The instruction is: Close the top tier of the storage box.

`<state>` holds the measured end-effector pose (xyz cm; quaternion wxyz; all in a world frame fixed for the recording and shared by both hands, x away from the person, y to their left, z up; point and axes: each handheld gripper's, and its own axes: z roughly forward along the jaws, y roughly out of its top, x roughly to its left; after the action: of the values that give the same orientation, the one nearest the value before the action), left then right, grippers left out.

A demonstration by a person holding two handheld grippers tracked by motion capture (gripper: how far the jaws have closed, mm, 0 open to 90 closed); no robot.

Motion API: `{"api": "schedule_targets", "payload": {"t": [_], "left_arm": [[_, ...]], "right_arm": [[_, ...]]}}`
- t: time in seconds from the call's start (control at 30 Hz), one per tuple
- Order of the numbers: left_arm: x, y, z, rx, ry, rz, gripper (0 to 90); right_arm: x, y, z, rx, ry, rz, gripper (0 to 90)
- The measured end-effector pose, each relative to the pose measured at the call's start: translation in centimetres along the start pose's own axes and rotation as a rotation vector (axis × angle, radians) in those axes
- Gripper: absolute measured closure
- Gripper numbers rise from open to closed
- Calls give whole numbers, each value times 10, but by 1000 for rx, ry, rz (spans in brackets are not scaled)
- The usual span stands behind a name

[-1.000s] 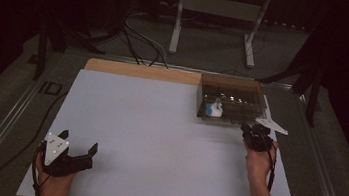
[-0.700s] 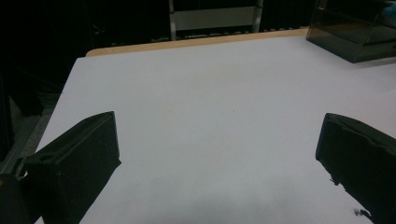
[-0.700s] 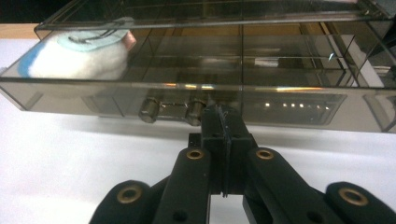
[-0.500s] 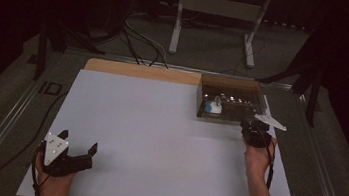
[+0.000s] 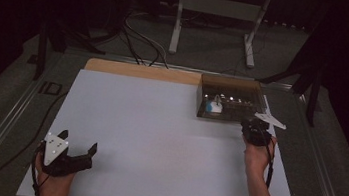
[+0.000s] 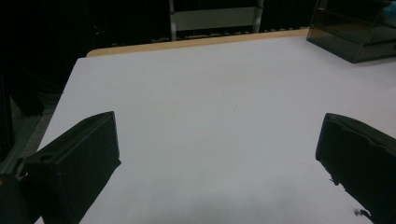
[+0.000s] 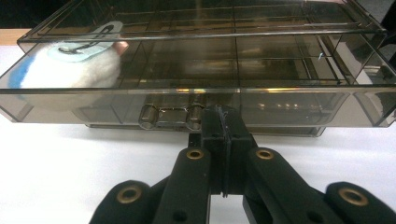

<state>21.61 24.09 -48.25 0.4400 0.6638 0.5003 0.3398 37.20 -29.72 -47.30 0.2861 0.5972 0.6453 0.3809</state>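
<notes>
In the high view the right gripper [image 5: 254, 130] sits at the near front edge of the box [image 5: 230, 99], a smoked clear case at the far right of the white mat [image 5: 157, 141]; a small white and blue toy [image 5: 215, 106] lies inside, ahead and to the left of that gripper. The left gripper [image 5: 77, 154] rests well apart near the mat's front left corner, with bare mat ahead of it and to its right, so there is ample room to move, while the mat's edge lies close behind each hand. In the left gripper view the jaws stand wide apart over bare mat with nothing between them, the box far off ahead to the right. In the right gripper view the jaws are pressed together, tips touching the drawer front just right of the handle [image 7: 170, 115]; whether they pinch any part of it is hard to tell. The drawer seems barely or not yet drawn out, so the pull and any reach for the toy [image 7: 70, 65] are likely still left.
</notes>
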Motion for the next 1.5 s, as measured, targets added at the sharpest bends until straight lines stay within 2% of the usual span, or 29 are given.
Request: {"api": "schedule_targets", "payload": {"t": [1.5], "left_arm": [[-2, 0, 3, 7, -3, 5, 11]], "right_arm": [[0, 1, 10, 5, -16, 25, 900]]}}
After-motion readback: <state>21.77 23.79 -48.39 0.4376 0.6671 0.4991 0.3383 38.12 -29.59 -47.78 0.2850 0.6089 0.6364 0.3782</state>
